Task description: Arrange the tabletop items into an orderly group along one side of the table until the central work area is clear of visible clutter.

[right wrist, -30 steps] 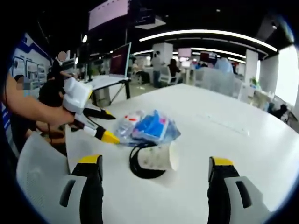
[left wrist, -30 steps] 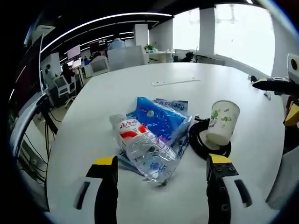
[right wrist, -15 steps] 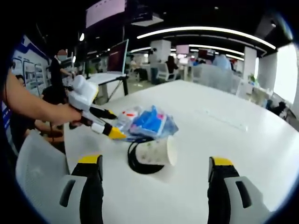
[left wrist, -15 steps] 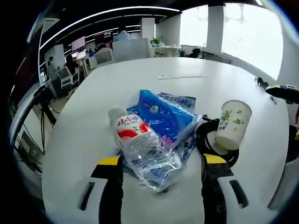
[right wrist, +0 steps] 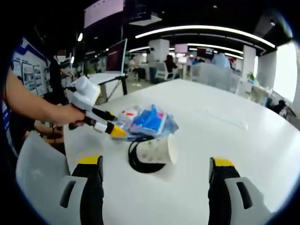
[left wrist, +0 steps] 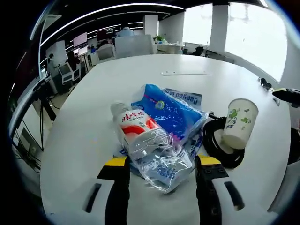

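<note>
Since a second ago you have brought your left gripper (left wrist: 161, 166) closer to the pile, and its yellow-tipped jaws, spread less wide than before, now sit on either side of the crumpled end of the plastic bottle (left wrist: 150, 145); you cannot tell from the left gripper view whether they touch it. That bottle lies on its side on the white table (left wrist: 84, 122), its red-and-white label facing up, resting partly on the blue packet (left wrist: 171, 112). The packet overlaps a flatter printed bag (left wrist: 185, 98) beneath it. Just beside the packet, on the right of the left gripper view, a coil of black cable (left wrist: 220, 147) lies on the table, and the paper cup (left wrist: 239, 123) sits tilted on that coil, mouth up.

From your right gripper view the same cluster sits near the table's near edge: bottle (right wrist: 126, 118), packet (right wrist: 152, 121), cup (right wrist: 157, 150) on its side over the cable (right wrist: 136, 164). Your right gripper (right wrist: 154, 176) hangs with jaws wide apart and nothing between them, well short of the cup. Your hand (right wrist: 70, 115) holds the left gripper (right wrist: 108, 127) at the pile.

Further across the table lies a thin white strip (left wrist: 185, 73). Desks, monitors and people stand behind.
</note>
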Demonstrator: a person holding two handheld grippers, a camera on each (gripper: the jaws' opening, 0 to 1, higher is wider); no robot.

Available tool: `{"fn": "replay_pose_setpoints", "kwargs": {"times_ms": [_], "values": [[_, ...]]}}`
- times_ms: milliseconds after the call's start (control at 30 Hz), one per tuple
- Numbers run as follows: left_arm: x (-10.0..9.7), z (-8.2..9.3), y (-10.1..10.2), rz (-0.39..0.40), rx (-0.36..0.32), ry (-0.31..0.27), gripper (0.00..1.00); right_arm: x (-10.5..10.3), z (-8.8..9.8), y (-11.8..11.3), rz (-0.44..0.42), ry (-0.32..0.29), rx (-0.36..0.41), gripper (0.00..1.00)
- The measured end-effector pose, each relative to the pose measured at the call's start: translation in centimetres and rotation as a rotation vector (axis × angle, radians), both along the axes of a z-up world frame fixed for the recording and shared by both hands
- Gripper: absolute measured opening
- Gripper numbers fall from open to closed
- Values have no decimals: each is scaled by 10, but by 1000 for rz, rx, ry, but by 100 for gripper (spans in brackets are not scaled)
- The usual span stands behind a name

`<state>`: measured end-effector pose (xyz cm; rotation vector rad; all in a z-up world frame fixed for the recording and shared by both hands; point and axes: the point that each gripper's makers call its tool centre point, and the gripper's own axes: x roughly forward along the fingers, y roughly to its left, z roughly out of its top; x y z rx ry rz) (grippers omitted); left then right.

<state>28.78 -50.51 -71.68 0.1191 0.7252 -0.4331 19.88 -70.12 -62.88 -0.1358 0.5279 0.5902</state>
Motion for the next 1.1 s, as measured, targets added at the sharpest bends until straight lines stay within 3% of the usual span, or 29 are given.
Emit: {"fn": "replay_pose_setpoints", "kwargs": {"times_ms": [633, 867, 1100], "values": [[-10, 1, 30, -20, 52, 28, 42, 2, 0, 12, 22, 4, 0, 91], [-4, 2, 41, 20, 88, 17, 50, 6, 0, 21, 46, 2, 0, 90], [11, 9, 31, 37, 78, -8, 57, 11, 2, 27, 60, -2, 1, 90]]}}
